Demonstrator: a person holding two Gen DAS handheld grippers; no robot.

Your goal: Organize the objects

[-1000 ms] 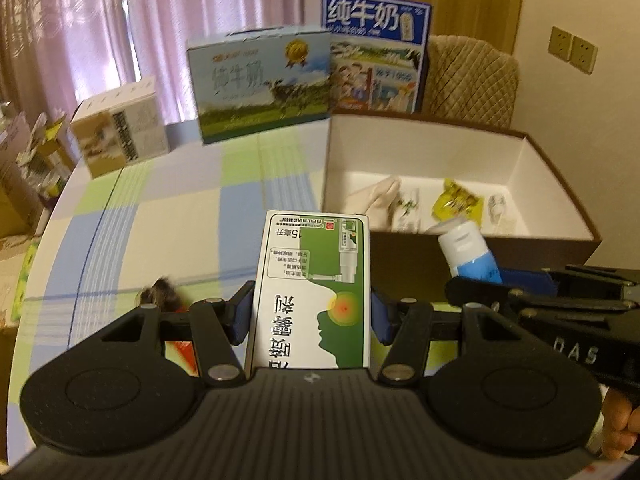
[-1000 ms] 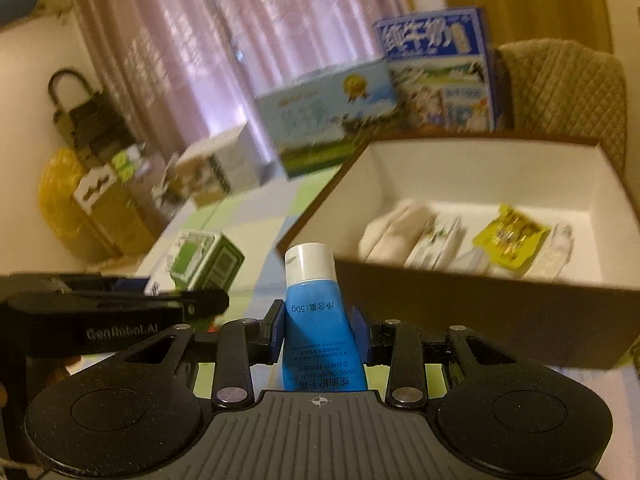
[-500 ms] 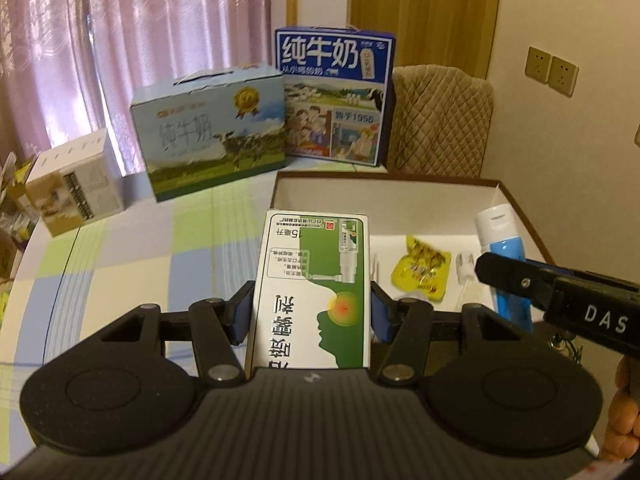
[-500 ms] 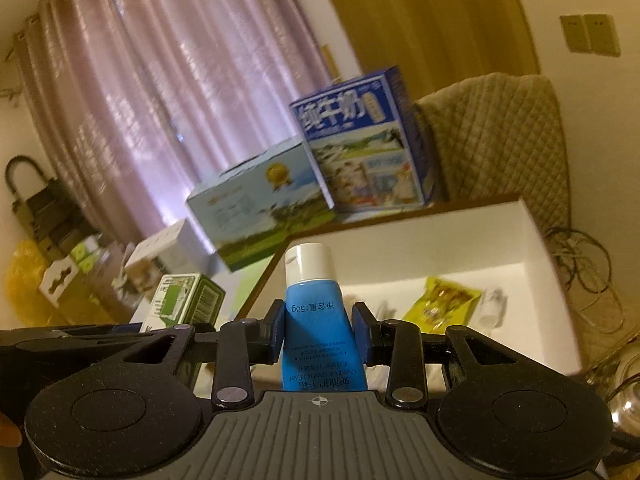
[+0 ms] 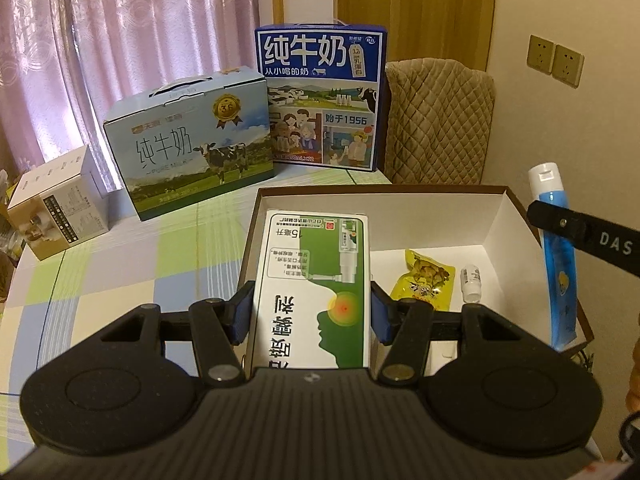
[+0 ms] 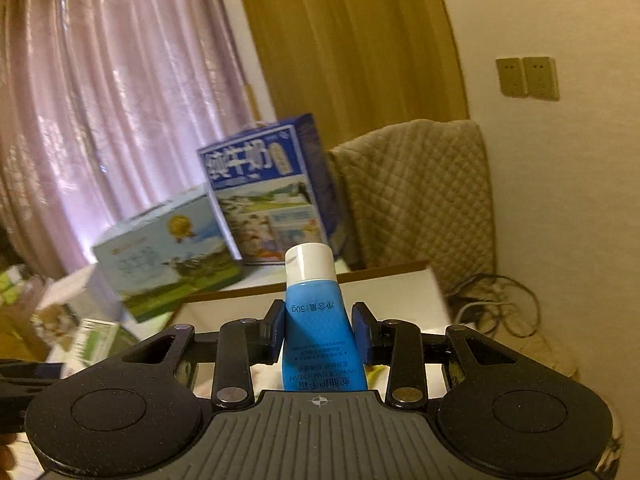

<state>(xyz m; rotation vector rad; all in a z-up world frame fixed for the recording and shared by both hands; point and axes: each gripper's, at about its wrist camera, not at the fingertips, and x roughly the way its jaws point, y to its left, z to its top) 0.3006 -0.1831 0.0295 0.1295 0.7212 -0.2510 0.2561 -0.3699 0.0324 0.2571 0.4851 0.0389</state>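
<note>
Left gripper [image 5: 312, 314] fingers clamp a green carton [image 5: 314, 280], right gripper [image 6: 319, 332] a half-hidden blue tube [image 6: 316, 320].

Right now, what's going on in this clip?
A person holds a gripper in each hand, tidying small items into an open white-lined cardboard box on a checked tablecloth. The left gripper is shut on a green-and-white medicine carton, held over the box's left end. The right gripper is shut on a blue hand-cream tube with a white cap, held near the box's right side. Already inside lie a yellow snack packet and a small white bottle. Neither held item is released yet.
</note>
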